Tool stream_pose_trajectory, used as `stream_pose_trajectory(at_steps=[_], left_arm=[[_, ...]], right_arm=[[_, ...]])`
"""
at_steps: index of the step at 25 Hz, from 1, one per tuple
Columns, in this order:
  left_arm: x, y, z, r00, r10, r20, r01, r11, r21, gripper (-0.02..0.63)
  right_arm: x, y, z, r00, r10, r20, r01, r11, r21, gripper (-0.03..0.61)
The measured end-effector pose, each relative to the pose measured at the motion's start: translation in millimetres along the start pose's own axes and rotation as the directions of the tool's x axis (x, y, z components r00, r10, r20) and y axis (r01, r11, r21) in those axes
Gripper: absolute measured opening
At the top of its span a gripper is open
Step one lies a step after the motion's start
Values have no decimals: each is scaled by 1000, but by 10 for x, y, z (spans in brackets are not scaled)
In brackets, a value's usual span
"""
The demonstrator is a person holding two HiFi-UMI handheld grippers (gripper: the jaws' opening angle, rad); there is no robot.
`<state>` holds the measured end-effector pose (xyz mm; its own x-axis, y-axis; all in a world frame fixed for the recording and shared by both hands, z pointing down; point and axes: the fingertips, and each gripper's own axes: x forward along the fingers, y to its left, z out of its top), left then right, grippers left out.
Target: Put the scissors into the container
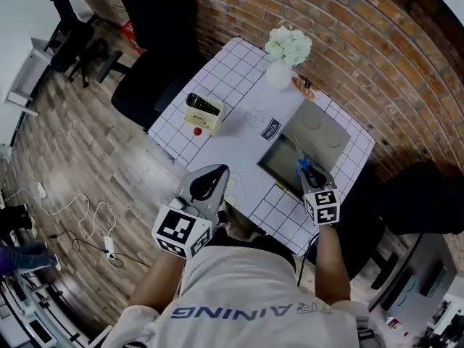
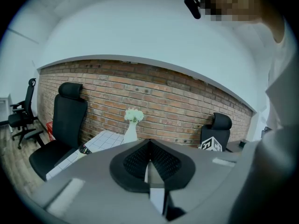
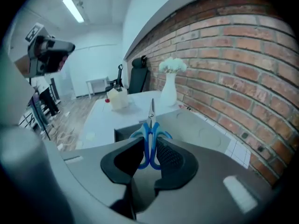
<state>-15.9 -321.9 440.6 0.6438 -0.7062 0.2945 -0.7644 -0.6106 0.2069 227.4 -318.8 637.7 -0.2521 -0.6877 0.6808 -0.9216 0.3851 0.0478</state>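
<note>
**Right tongs (image 3: 149, 143) grip the scissors (image 3: 150, 125) at the container (image 1: 281, 162)**

We see these tongs shut tight on the blue handles, with the blades pointing to 12 o'clock out past the jaws. From the head view, the scissors sit over the container's dark opening near its 5 o'clock corner. We cannot tell whether they touch it. The grey lid (image 1: 319, 133) lies open at 1 o'clock of the opening.

Our left tongs (image 2: 149, 146) have their pads pressed together with nothing between them. They hang over the checked table's (image 1: 239, 133) near edge, at 9 o'clock of the container and well apart from it.

A white vase (image 1: 279, 72) of flowers stands at the table's 12 o'clock end. A cream box (image 1: 203, 113) stands at 10 o'clock.
</note>
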Motion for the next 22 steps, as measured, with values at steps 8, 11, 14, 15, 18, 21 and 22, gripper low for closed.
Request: stream_pose_trajectory(at_steps=[8, 11, 14, 15, 18, 21, 22], left_arm=[[-145, 108, -48, 997, 71, 5, -71, 997, -19, 0], [-215, 117, -97, 996, 88, 2, -88, 996, -28, 0], [-255, 132, -140, 995, 95, -2, -95, 995, -34, 0], [-261, 137, -147, 995, 95, -3, -95, 995, -34, 0], [-270, 146, -139, 995, 96, 0, -95, 995, -36, 0], [-276, 152, -111, 995, 96, 6, -96, 995, -33, 0], [-279, 157, -102, 995, 96, 8, -96, 995, -32, 0]], right_arm=[[509, 162, -620, 963, 52, -266, -83, 991, -105, 103], [568, 144, -708, 949, 43, -312, -81, 991, -111, 103], [618, 131, -769, 939, 34, -342, -80, 989, -121, 104], [637, 132, -775, 938, 33, -346, -81, 989, -126, 104], [665, 133, -830, 926, 22, -378, -80, 987, -139, 106], [658, 128, -868, 915, 12, -404, -77, 987, -144, 106], [653, 124, -855, 916, 11, -401, -74, 987, -140, 106]])
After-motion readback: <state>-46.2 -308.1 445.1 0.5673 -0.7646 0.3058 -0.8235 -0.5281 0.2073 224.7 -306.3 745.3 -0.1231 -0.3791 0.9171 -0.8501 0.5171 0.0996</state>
